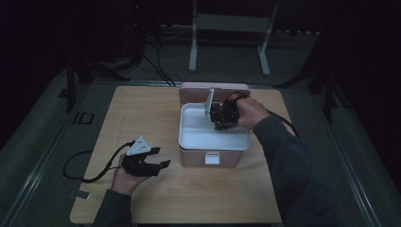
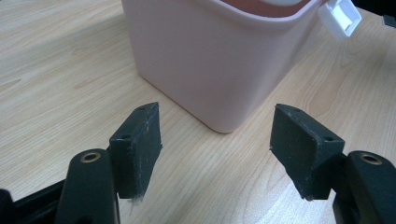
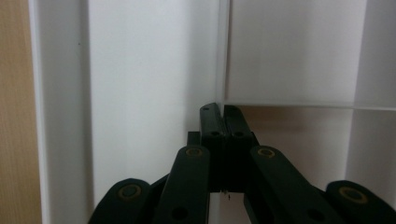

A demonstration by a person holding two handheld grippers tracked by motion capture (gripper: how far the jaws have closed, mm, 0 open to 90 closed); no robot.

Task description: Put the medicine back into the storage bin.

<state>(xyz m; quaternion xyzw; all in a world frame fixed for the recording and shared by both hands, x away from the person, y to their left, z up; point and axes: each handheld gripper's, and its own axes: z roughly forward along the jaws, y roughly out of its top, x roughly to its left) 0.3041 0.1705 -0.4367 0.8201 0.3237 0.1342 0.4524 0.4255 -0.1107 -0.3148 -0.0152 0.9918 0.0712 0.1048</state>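
The right gripper (image 1: 221,124), clenched and holding nothing, is reaching into the white tray (image 1: 196,135) inside the open pink storage box (image 1: 189,158) at the tabletop (image 1: 142,109) center. The left gripper (image 1: 158,164) is waiting released beside it. Next move likely requires opening to grasp the tray.

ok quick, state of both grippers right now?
Left gripper: open, holding nothing, beside the pink box.
Right gripper: shut, inside the box's white tray; nothing visible between the jaws.

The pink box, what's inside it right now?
Inside the pink box sits a white tray, and the right gripper reaches down into it, fingers shut with nothing seen between them. Whatever lies beneath the tray is covered.
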